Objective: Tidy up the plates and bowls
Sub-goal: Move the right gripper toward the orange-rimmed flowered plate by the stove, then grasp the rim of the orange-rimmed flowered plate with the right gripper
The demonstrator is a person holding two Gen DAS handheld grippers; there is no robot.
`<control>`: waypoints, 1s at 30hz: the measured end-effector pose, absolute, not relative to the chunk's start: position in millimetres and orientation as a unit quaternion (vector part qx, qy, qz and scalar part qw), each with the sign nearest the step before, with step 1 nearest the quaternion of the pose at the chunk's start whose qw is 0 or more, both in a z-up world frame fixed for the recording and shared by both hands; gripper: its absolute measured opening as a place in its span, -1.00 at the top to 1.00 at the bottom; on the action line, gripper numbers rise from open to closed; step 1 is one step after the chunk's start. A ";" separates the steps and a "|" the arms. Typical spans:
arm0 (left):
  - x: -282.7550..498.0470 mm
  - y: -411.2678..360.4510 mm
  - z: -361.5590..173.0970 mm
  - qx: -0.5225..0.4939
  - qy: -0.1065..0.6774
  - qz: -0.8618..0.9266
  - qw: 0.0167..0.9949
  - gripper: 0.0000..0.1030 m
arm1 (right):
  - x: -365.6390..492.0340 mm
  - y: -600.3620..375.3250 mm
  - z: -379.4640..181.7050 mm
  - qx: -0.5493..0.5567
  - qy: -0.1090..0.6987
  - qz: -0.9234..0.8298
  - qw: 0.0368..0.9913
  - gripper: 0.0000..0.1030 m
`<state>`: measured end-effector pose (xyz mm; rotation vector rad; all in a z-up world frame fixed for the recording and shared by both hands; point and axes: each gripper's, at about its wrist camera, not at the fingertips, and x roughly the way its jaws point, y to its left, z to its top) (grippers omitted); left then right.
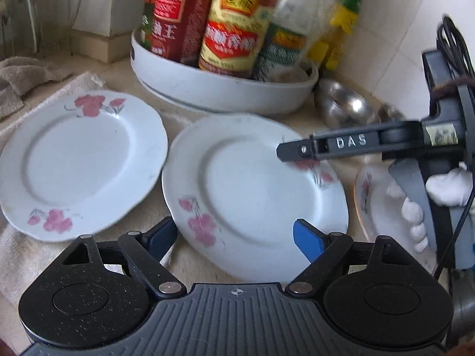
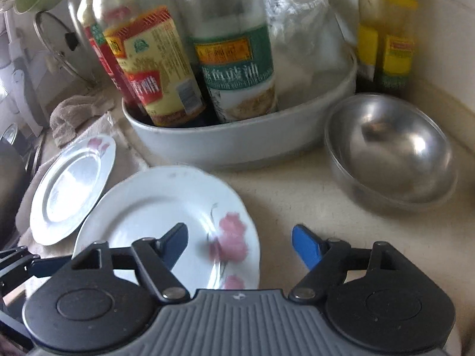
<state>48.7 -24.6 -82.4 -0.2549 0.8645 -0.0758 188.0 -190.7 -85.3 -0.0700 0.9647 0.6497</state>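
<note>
Two white plates with pink flowers lie on the counter: a left plate [image 1: 80, 163] [image 2: 71, 188] and a nearer plate [image 1: 252, 195] [image 2: 166, 225]. A small flowered dish [image 1: 383, 204] lies at the right under a gloved hand. A steel bowl [image 2: 389, 151] [image 1: 344, 103] stands at the back right. My left gripper [image 1: 237, 237] is open, its fingers on either side of the nearer plate's front rim. My right gripper [image 2: 240, 246] is open and empty, above the nearer plate's right edge; it also shows in the left wrist view [image 1: 282, 149], reaching in over that plate.
A white round tray [image 1: 225, 89] [image 2: 243, 139] holds several sauce bottles at the back. Beige cloths [image 1: 17, 80] [image 2: 77, 112] lie at the left. A tiled wall [image 1: 394, 38] closes the right side. A pot lid [image 2: 59, 44] leans at the far left.
</note>
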 end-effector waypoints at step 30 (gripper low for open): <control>35.2 -21.9 -79.4 -0.028 0.434 -0.093 0.896 -0.37 | 60.0 -238.0 -79.6 0.100 0.575 0.276 0.763 -0.06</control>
